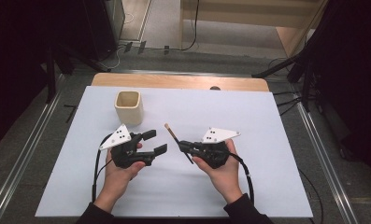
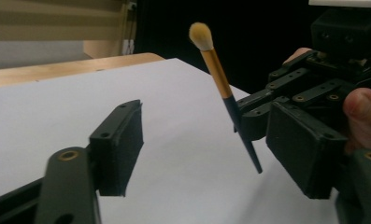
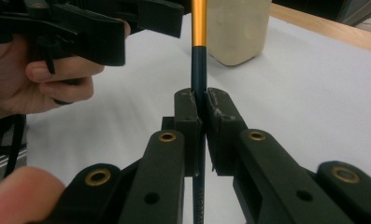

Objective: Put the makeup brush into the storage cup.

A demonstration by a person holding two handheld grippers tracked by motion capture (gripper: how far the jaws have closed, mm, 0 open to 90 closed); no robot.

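A makeup brush point(image 1: 172, 134) with a pale tuft, a gold ferrule and a dark handle is held above the white table sheet point(image 1: 267, 121). My right gripper point(image 1: 182, 145) is shut on its dark handle, seen close in the right gripper view point(image 3: 203, 105), where the brush point(image 3: 198, 28) rises between the pads. In the left gripper view the brush point(image 2: 218, 74) tilts with its tuft up and its tip hanging free. My left gripper point(image 1: 155, 142) stands open just left of the brush, nothing between its jaws point(image 2: 206, 149). A cream square cup point(image 1: 128, 107) stands upright behind it.
The table's bare wooden edge point(image 1: 174, 81) runs along the far side. Metal rails and dark stands flank the table on the floor. The cup point(image 3: 237, 28) sits beyond the brush in the right gripper view.
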